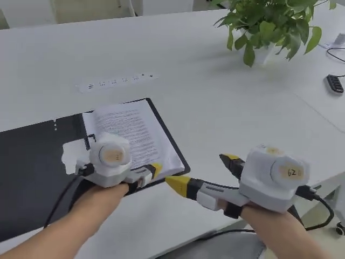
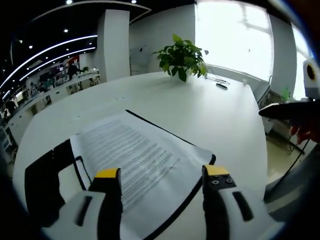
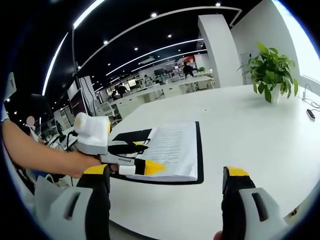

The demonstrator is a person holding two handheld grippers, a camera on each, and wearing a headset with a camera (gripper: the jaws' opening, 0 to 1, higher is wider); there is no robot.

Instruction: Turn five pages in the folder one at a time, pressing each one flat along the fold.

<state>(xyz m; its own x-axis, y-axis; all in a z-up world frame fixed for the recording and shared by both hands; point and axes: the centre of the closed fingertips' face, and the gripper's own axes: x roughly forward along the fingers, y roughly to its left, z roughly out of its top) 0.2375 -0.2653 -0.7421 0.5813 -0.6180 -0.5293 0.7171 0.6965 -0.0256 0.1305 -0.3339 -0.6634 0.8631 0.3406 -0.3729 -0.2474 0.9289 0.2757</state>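
Two pairs of tongs stand spread before us: our left tongs (image 2: 161, 172) hang over the near right corner of the printed page (image 2: 135, 150), one jaw above the paper and the other past the black edge of the folder (image 1: 32, 172), while our right tongs (image 3: 166, 171) sit over bare bench (image 1: 215, 97) just beside that corner, holding nothing. The folder lies open on the bench, with a power strip (image 1: 116, 82) and a potted plant (image 1: 269, 27) farther back.
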